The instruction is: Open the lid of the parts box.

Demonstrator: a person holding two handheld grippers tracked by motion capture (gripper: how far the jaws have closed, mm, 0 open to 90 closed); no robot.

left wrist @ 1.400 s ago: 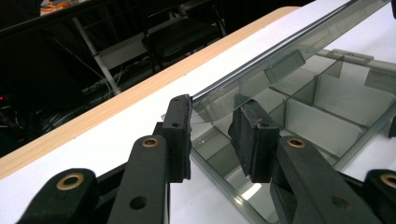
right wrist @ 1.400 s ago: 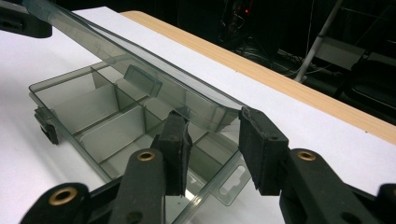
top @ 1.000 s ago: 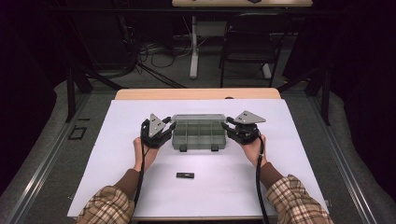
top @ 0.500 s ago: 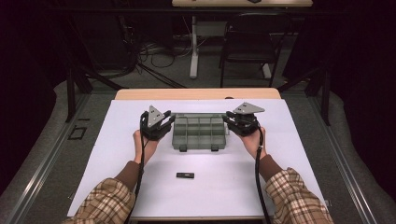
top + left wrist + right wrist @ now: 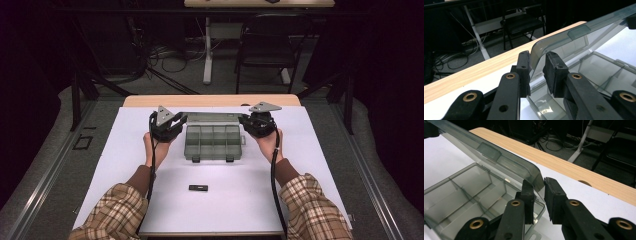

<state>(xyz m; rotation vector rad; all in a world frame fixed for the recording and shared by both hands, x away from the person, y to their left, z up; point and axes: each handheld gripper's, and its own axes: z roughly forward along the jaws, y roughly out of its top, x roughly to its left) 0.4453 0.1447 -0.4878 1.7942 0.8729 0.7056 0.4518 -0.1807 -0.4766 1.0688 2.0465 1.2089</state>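
lid [image 5: 564, 37] corner between left claw [image 5: 537, 63]

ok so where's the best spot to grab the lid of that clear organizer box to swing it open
Grip the lid at its two front corners, one gripper from each end of the box. The thin rounded rim there slips between the jaws, as with the left gripper and right gripper, and two far-apart holds should keep the hinged lid level.

dark room; grey floor [image 5: 45, 165] — black chair [image 5: 265, 50]; cables [image 5: 165, 52]
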